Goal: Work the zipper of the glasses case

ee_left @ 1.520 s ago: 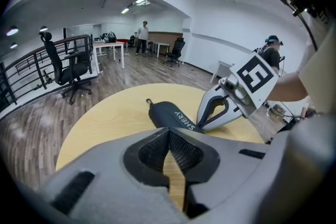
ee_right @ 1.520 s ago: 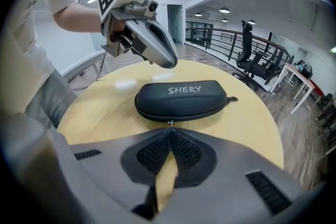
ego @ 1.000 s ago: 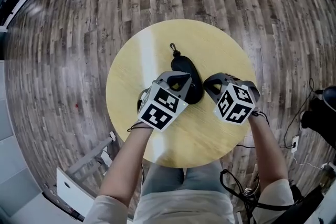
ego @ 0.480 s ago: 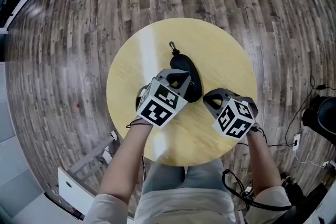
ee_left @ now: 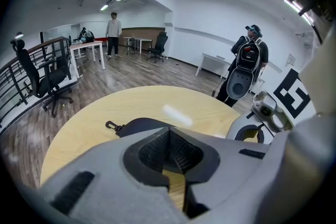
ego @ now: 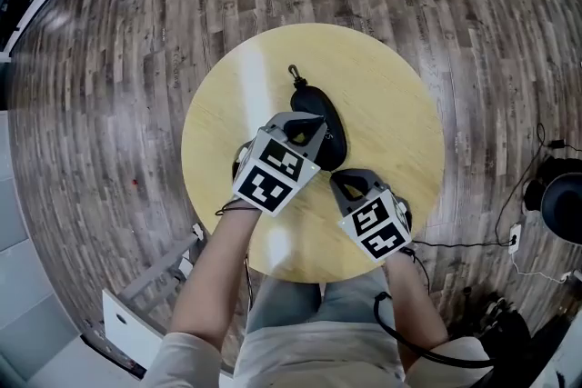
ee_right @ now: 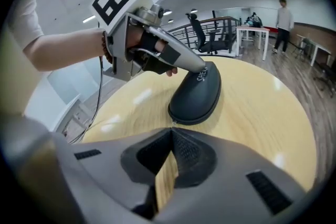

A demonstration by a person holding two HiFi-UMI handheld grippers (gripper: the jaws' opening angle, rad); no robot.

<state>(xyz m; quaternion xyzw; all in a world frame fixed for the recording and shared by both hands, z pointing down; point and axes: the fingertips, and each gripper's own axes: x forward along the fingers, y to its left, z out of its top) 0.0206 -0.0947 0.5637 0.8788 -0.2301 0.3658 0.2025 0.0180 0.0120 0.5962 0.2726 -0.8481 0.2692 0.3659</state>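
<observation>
A black zipped glasses case lies near the middle of the round yellow table, its clip pointing away from me. My left gripper is shut, nothing between its jaws, and its tip rests on the top of the case. My right gripper is shut too and empty. It sits a short way off the case's near end, where a small zipper pull shows. In the left gripper view the case lies just past the shut jaws.
Wooden floor surrounds the table. Cables and a black object lie on the floor at the right. A white box stands at the lower left. Office chairs, desks and people stand far off.
My right gripper has moved left and back toward me, from the case's right side to just off its near end. The left gripper and the case have barely shifted.
</observation>
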